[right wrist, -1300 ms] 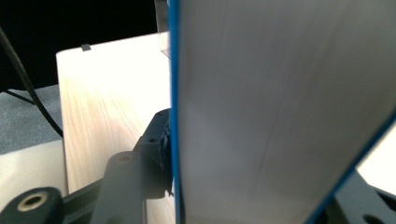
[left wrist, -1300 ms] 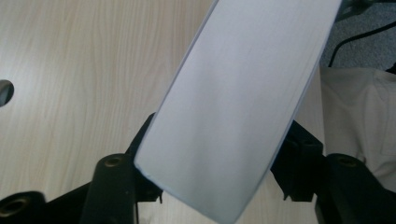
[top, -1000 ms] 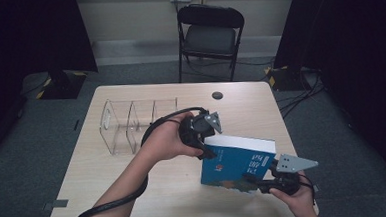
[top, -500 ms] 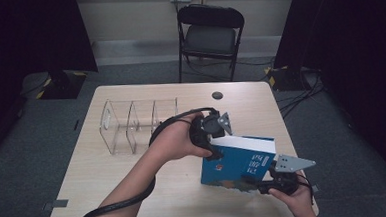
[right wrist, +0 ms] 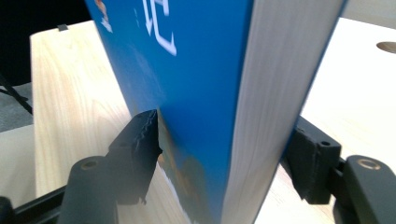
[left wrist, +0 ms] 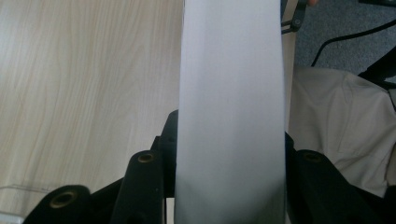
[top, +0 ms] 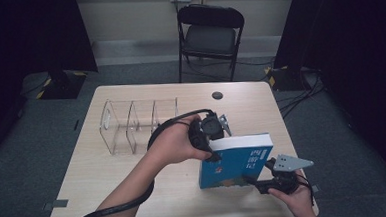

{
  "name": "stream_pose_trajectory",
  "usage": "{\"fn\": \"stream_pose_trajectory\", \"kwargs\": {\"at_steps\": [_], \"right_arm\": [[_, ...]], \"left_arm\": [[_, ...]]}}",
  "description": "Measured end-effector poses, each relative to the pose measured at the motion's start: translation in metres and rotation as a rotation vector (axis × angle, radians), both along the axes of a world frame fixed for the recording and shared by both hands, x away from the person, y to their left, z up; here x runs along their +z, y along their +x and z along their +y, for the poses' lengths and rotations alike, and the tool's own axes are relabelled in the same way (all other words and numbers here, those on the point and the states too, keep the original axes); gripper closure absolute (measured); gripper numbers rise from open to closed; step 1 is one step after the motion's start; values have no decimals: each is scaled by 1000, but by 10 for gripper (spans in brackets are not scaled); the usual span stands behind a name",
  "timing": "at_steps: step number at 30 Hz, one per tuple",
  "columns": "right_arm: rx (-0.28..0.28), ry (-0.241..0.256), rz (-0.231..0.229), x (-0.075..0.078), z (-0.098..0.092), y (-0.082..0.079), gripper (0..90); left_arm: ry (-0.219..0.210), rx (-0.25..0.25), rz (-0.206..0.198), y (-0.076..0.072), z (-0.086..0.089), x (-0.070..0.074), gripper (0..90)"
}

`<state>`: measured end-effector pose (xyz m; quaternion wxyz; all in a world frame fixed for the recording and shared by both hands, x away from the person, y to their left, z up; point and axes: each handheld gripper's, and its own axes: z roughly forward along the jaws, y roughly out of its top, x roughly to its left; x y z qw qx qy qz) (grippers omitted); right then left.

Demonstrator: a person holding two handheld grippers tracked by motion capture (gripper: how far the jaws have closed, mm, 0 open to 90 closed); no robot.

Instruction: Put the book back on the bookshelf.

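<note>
A thick blue book (top: 239,161) stands on its edge on the wooden table (top: 110,193), toward the front right. My left gripper (top: 210,147) comes down on the book's upper left corner and is shut on it. In the left gripper view the white page block (left wrist: 231,93) fills the gap between the jaws. My right gripper (top: 259,182) holds the book's lower right end near the table's front edge. In the right gripper view the jaws sit on either side of the book (right wrist: 196,70), one pad touching the blue cover.
A clear plastic divider rack (top: 132,124) stands left of the book, close to my left hand. A round cable hole (top: 217,95) sits at the table's back. A black folding chair (top: 209,35) stands beyond the table. The left gripper's cable (top: 111,210) loops over the front edge.
My left gripper has shifted slightly right and down onto the book's upper corner. The book and the right gripper have hardly moved.
</note>
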<state>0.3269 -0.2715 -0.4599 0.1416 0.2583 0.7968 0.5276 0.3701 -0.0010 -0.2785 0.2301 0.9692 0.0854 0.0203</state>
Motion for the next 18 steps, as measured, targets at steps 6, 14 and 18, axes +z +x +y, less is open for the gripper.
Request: {"fn": "stream_pose_trajectory", "kwargs": {"at_steps": [6,14,18], "right_arm": [[-13,-4,8,-5,0,4,318],[-14,-11,2,-6,1,4,316],[-13,-9,6,-7,2,5,315]], "left_arm": [[26,67,8,-2,-3,2,611],[31,55,10,0,-4,1,593],[41,41,1,2,-6,1,581]]}}
